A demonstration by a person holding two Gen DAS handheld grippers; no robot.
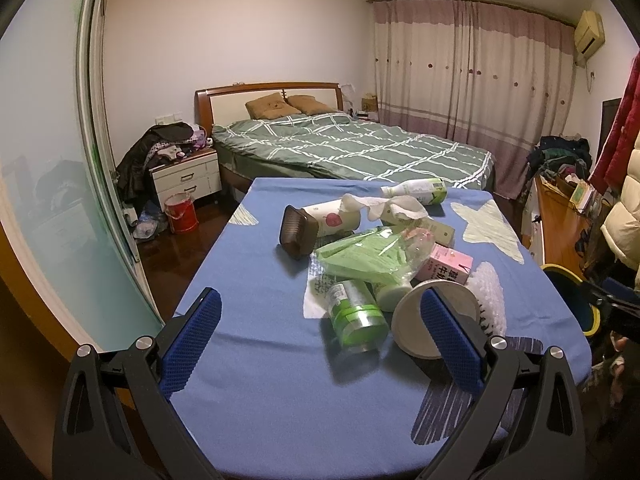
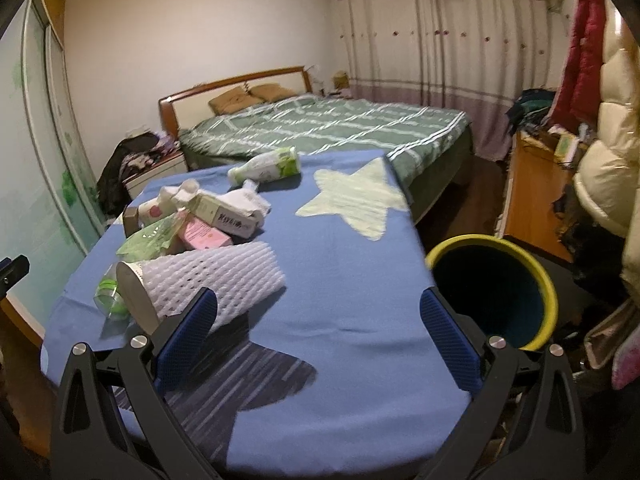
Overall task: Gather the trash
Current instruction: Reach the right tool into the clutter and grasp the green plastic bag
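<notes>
**Both grippers poised over the heap, nothing picked yet**

While both tools hang above the near end of the table, neither holds anything: the left gripper (image 1: pixel 320 334) has its blue pads spread wide, and the right gripper (image 2: pixel 320 334) is spread just as wide. From where I stand, the left one faces the trash pile (image 1: pixel 372 252) head-on, with the clear green-banded cup (image 1: pixel 356 316) lying on its side just ahead and a white foam-netted cup (image 1: pixel 436 320) partly behind its right pad. The right gripper sees that same netted cup (image 2: pixel 208 284) beside its left pad, and the yellow-rimmed bin (image 2: pixel 492 292) standing on the floor just off the table's right edge.

Further back the heap holds a pink carton (image 1: pixel 448 266), green plastic wrapping (image 1: pixel 368 258), a brown-lidded paper cup (image 1: pixel 312 226), crumpled tissue (image 1: pixel 384 204) and a white-and-green bottle (image 1: pixel 416 192) lying apart at the far side. All rests on the blue star-printed cloth (image 1: pixel 260 360).

I'd judge the sensible start is the netted cup, being nearest both tools and the bin. Close across its body rather than its rim, squeezing gently since the foam net will give and could slip. Lift clear before swinging right, or the loose cup alongside may roll.
</notes>
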